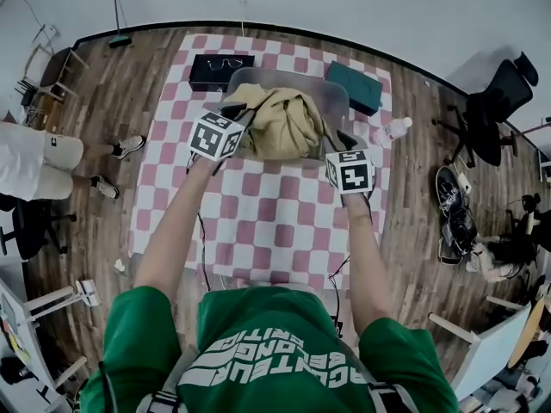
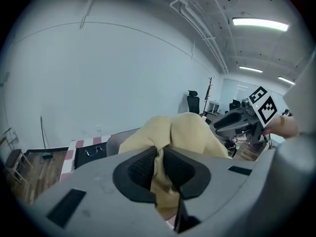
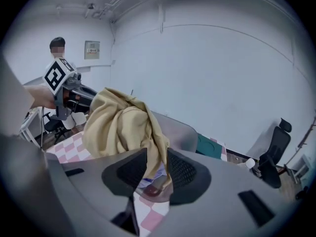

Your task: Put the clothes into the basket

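The tan garment point(image 1: 280, 123) is bunched in a loose heap right over the mouth of the grey, see-through basket point(image 1: 337, 95). Most of it hangs above or just inside the rim; from where I stand I can't tell whether its underside rests on the bottom yet. The left gripper point(image 1: 247, 115) has its claw pressed together on a fold of the fabric, and the cloth runs straight down between the black pads point(image 2: 142, 168), so this side carries the weight and keeps the bundle from slumping over the near wall. On the other side, the right gripper point(image 1: 332, 141) has its claw spread. A strip of the garment hangs through the gap and seems to lie against one pad point(image 3: 183, 171), with daylight and the checkered cloth point(image 1: 267, 222) showing on the other side, so I judge nothing is pinched there. Both tools point downward over the near rim, which suits dropping the load inside the basket, not beside it. The basket sits at the far end of the table between a black case point(image 1: 220, 70) with glasses on it and a green case point(image 1: 355, 86), with a bottle point(image 1: 393, 129) just off to the right.
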### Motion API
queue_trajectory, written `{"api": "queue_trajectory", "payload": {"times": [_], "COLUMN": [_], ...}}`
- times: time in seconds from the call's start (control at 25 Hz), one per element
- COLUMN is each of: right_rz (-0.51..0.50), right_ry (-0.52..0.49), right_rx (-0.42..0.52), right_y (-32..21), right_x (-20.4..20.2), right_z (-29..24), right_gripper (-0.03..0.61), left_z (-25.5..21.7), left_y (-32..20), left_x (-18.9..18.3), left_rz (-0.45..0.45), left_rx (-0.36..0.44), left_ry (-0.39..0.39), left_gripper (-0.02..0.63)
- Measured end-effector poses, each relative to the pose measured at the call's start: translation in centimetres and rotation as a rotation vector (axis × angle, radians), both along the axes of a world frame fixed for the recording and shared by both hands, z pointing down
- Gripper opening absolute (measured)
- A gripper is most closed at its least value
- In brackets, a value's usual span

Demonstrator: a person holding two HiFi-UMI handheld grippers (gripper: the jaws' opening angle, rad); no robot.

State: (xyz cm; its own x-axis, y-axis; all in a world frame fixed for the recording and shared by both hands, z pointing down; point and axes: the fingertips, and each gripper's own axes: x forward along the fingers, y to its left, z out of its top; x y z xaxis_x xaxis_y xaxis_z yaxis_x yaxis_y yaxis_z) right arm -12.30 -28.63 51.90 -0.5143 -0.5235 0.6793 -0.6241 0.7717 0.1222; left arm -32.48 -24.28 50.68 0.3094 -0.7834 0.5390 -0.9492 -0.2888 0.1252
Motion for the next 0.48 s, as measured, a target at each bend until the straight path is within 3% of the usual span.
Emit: {"api": "queue_trajectory", "payload": {"times": [0.24, 0.48], "right_rz": [-0.013, -0.052], "right_ry": [-0.029, -0.123], "right_rx": [0.026, 0.096], "right_y": [4.1, 9.4], "right_x": [0.9, 1.3], "right_z": [-2.0, -5.7], "right_gripper": [0.132, 0.098], "left_z": [-1.2, -4.5], "left_y": [4.1, 10.6], "left_x": [-0.5, 1.1], "left_rz": [-0.071, -0.076], "left_rx": [0.045, 0.144], "left_ry": [-0.011, 0.04], "left_gripper": [0.034, 0.032]}}
